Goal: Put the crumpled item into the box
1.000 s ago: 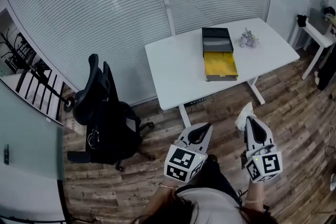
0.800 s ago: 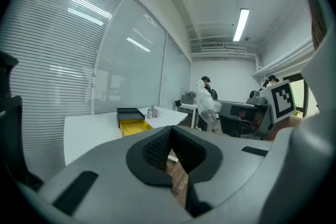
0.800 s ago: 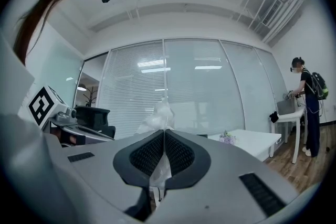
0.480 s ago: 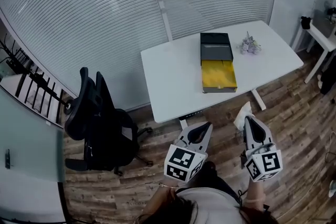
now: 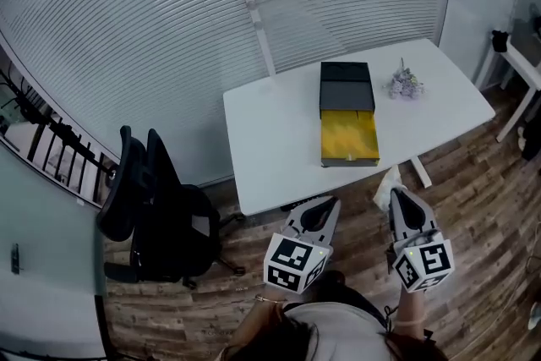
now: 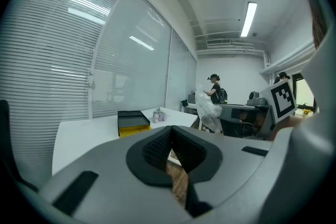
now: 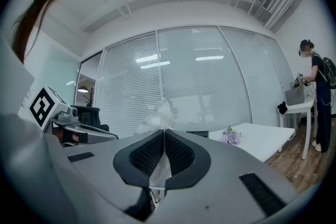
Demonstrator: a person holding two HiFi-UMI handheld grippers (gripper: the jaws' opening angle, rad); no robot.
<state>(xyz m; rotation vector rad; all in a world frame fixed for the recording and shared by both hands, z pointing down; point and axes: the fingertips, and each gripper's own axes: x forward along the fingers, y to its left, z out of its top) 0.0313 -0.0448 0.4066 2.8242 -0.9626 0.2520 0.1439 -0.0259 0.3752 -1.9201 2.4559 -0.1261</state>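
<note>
White tabletop by the blinds, open box on it, well ahead of us. Our right tongs pinch the crumpled item for carrying; left tongs closed, empty, idle.

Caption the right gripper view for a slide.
Right tool shut on the crumpled item, white table and purple flowers ahead.

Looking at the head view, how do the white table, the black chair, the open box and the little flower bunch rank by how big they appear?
1. white table
2. black chair
3. open box
4. flower bunch
The chair stands on the floor, away from the table, so its true size relative to the others is unsure.
</note>
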